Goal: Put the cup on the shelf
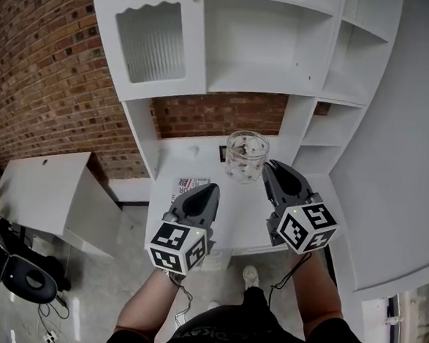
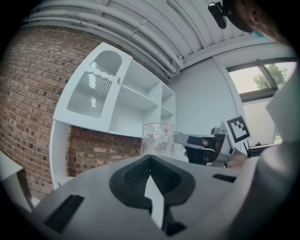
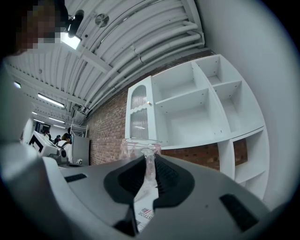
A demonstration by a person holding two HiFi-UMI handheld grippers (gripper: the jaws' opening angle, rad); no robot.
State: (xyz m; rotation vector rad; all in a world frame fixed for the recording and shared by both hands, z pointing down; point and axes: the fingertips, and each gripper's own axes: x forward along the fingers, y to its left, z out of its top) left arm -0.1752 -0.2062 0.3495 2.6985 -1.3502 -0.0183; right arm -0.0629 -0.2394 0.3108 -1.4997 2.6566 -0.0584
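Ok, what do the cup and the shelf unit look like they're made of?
Cup: clear glass or hard clear plastic, glossy; you see straight through it, with a small reddish pattern on the wall.
Shelf unit: white painted wood or laminated board, smooth, matte; flat panels, square edges.
Its door panel: ribbed, translucent glass or plastic.

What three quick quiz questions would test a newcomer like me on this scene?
1. True or false: the cup already stands on an upper shelf of the white cabinet.
2. Which tool grips the cup?
3. Fill in: the wall behind the cabinet is made of ___.
Key: 1 false; 2 the right tool; 3 brick.
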